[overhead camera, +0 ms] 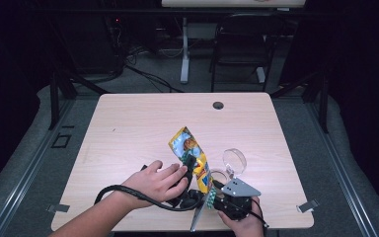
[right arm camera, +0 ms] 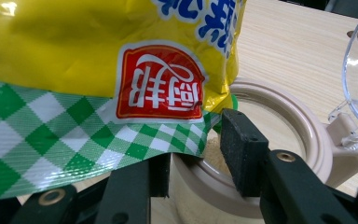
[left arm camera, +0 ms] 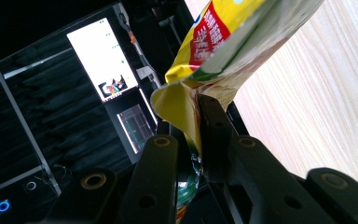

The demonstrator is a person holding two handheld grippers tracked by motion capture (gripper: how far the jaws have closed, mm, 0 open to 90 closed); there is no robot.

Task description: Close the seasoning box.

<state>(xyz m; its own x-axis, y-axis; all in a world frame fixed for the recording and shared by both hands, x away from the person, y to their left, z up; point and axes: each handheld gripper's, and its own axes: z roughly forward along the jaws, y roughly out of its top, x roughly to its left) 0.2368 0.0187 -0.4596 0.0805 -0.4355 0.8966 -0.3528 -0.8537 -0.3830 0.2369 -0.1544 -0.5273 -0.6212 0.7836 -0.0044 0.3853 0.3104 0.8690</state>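
Near the table's (overhead camera: 128,123) front edge, the left gripper (left arm camera: 196,140) is clamped on a tilted yellow snack bag (overhead camera: 191,157); the right gripper (right arm camera: 193,156) straddles a beige container's (right arm camera: 279,126) rim — jaws apart — bare tabletop beyond.

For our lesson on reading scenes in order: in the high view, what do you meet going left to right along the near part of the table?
Left hand → yellow snack bag with green checked edge → clear round lid standing open → grey three-cornered plate on the right claw.
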